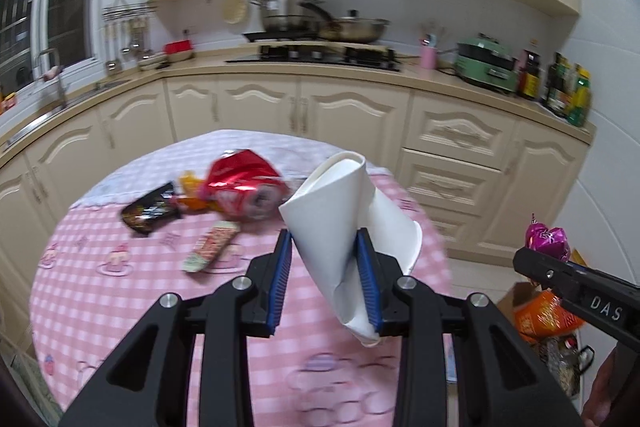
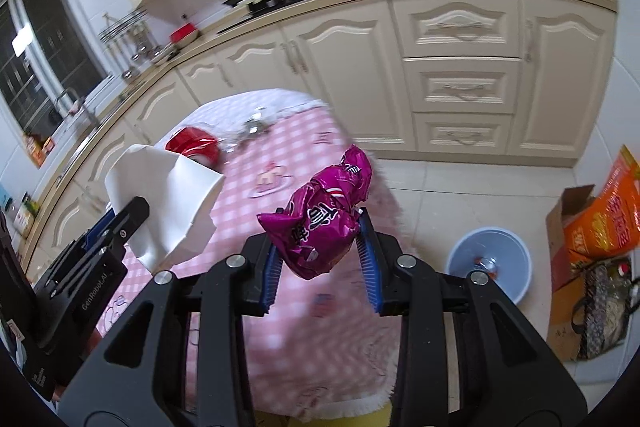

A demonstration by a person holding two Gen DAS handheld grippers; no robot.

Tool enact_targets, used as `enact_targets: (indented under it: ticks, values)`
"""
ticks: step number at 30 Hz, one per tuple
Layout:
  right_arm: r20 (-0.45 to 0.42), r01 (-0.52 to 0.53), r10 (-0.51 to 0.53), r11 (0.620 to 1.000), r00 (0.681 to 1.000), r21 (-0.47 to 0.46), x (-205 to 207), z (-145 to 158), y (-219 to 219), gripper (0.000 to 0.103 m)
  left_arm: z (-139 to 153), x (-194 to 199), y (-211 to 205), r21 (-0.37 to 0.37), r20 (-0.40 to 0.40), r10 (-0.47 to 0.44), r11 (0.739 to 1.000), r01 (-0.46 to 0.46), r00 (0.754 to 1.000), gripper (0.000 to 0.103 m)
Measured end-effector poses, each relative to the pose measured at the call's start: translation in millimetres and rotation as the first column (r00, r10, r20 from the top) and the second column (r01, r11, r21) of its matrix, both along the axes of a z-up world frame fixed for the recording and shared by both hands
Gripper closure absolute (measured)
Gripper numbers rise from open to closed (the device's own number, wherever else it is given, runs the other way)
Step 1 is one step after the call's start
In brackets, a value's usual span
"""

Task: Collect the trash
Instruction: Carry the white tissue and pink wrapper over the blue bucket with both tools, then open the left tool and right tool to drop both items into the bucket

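One scrap lies in basin [image 2: 489,259].

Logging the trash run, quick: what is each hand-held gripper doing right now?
Left hand-held gripper: closed on a crumpled white paper cup.
Right hand-held gripper: closed on a crumpled magenta wrapper.

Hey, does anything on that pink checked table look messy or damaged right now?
Yes. Wrappers lie scattered on the table: a crumpled red packet, a black one and a flat one. The left gripper holds a crushed white paper cup.
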State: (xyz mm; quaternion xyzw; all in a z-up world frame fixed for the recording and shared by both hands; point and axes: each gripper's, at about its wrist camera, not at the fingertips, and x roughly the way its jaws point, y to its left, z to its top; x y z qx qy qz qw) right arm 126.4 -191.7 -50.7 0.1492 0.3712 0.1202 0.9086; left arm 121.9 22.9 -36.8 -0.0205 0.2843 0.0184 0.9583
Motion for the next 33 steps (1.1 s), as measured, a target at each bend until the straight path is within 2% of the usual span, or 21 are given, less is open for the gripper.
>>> enact_targets:
  ticks: [5, 12, 23, 29, 33]
  values:
    - [-0.017, 0.075, -0.075, 0.997, 0.997, 0.009, -6.6, -6.6, -41.7, 0.069, -5.4, 6.9, -46.0, 0.009, -0.019, -0.096, 0.995, 0.096, 0.995, 0.071]
    - [-0.063, 0.194, -0.192, 0.981, 0.979, 0.018, -17.7, -26.8, -106.2, 0.069, -23.0, 15.8, -120.5, 0.029, -0.064, -0.235, 0.971, 0.237, 0.970, 0.071]
    - [-0.162, 0.353, -0.343, 0.935, 0.925, 0.039, -23.2, -73.1, -193.4, 0.070, -66.9, 39.5, -221.5, 0.004, -0.200, -0.399, 0.913, 0.408, 0.895, 0.071]
    - [-0.230, 0.428, -0.410, 0.903, 0.883, 0.033, -13.6, -99.4, -228.5, 0.072, -95.0, 54.3, -262.2, 0.000, -0.268, -0.441, 0.889, 0.458, 0.856, 0.071]
    - [-0.256, 0.451, -0.431, 0.892, 0.865, 0.024, -8.6, -111.1, -242.2, 0.072, -117.1, 70.4, -282.3, -0.004, -0.315, -0.453, 0.879, 0.476, 0.834, 0.071]
